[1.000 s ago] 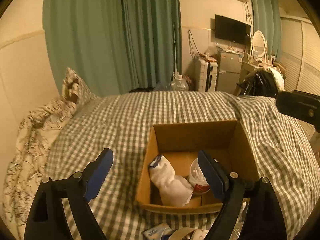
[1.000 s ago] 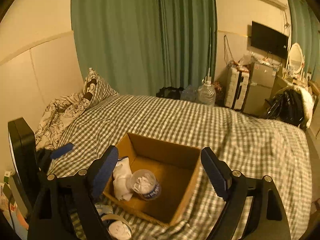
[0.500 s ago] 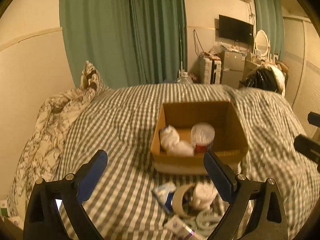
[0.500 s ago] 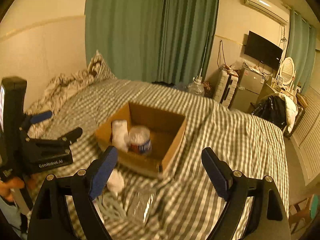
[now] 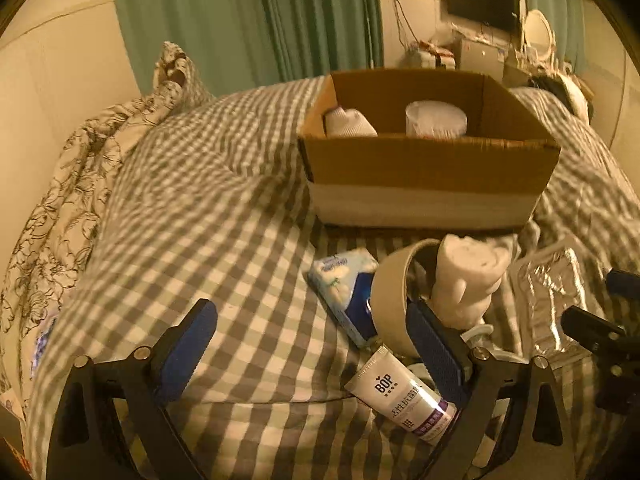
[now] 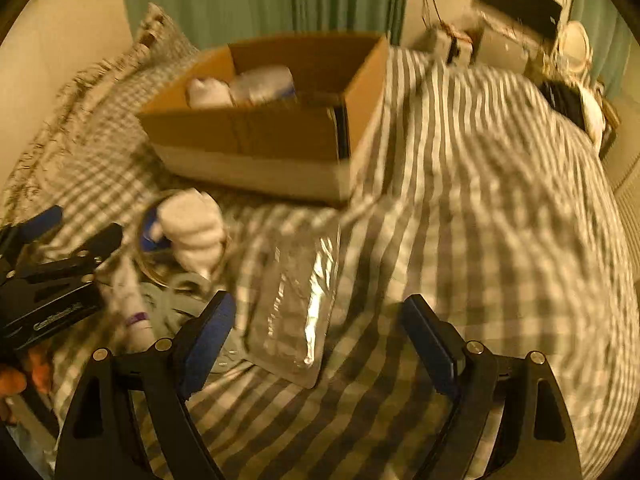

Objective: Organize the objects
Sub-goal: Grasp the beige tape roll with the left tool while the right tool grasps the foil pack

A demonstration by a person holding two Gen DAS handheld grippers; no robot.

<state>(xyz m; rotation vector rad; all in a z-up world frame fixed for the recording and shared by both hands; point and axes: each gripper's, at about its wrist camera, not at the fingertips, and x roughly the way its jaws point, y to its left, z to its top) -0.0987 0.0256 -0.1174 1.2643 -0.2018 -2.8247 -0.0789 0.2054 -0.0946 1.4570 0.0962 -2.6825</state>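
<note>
A cardboard box (image 5: 432,168) stands on the checked bed and holds a white sock roll (image 5: 348,122) and a round tub (image 5: 436,118). In front of it lie a tissue pack (image 5: 344,286), a tape roll (image 5: 390,292), a white sock roll (image 5: 468,276), a BOP tube (image 5: 400,396) and a clear plastic pouch (image 6: 292,308). My left gripper (image 5: 312,348) is open, low over the bed, its right finger beside the tape roll. My right gripper (image 6: 320,336) is open just above the near end of the pouch. The box also shows in the right wrist view (image 6: 260,136).
A flowered quilt and pillow (image 5: 100,152) lie at the left of the bed. Green curtains (image 5: 248,16) hang behind. A TV, fridge and cluttered furniture (image 5: 484,40) stand at the back right. Bare checked bedcover (image 6: 500,208) lies right of the box.
Both grippers have dropped from above the box to low over the bed in front of it. The loose items are now close under the fingers. Both stayed open.
</note>
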